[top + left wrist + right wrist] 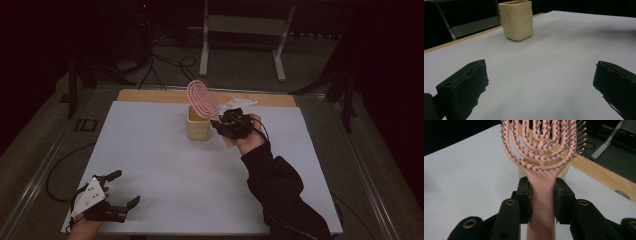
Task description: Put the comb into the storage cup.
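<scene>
Right claw clamps the pink hairbrush by its handle, head tilted just above the cream cup; risk: bristles snag the rim, tipping it; left claw gapes idle.

Pink hairbrush: smooth matt plastic, ball-tipped bristles | cream cup, at 11 o'clock of the brush: matt, faintly dimpled walls | table sheet: matt white, paper-like | table edge at 12 o'clock: bare wood | right gripper pads: dull black, rough-edged foam
</scene>
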Tool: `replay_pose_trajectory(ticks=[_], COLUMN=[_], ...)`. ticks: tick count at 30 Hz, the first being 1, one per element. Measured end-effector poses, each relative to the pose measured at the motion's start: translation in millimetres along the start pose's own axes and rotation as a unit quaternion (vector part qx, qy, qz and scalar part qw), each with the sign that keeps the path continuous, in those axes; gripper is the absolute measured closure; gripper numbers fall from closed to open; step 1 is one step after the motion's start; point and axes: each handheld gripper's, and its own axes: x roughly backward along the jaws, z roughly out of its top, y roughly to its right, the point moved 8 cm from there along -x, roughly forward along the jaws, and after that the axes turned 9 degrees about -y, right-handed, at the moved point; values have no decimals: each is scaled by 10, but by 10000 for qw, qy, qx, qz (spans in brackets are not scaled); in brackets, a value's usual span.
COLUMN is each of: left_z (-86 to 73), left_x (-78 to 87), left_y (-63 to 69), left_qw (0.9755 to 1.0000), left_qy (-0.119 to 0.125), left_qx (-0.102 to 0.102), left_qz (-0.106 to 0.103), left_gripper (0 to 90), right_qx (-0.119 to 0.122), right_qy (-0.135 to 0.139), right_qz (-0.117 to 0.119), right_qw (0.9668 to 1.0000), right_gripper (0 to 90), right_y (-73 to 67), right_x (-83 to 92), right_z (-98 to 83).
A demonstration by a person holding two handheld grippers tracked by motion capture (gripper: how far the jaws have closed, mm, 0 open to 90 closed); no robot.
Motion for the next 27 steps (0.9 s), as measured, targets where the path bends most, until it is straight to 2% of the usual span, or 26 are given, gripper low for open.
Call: replay_pose_trajectory(ticks=[4,10,17,24,27], left_z=[3,3,3,5,2], left_x=[0,1,5,5,5], left_y=[1,1,-2,-4,-6], left_qw=[10000,10000,10000,10000,10000], left_qy=[12,10,17,26,18], left_qx=[-4,-10,3,4,7], left_qz=[3,2,5,3,1], left_gripper=[0,0,0,0,0], right_qx=[37,107,116,57,133], right_qy=[173,288,532,662,699], right_qz=[18,90,265,395,367], right_qw=[9998,9995,9982,9970,9968], right_gripper=[704,704,704,704,704], right_y=[-10,-31,-6,40,46], right_x=[-29,-83,-150,-186,-213], right_z=[102,190,302,379,419])
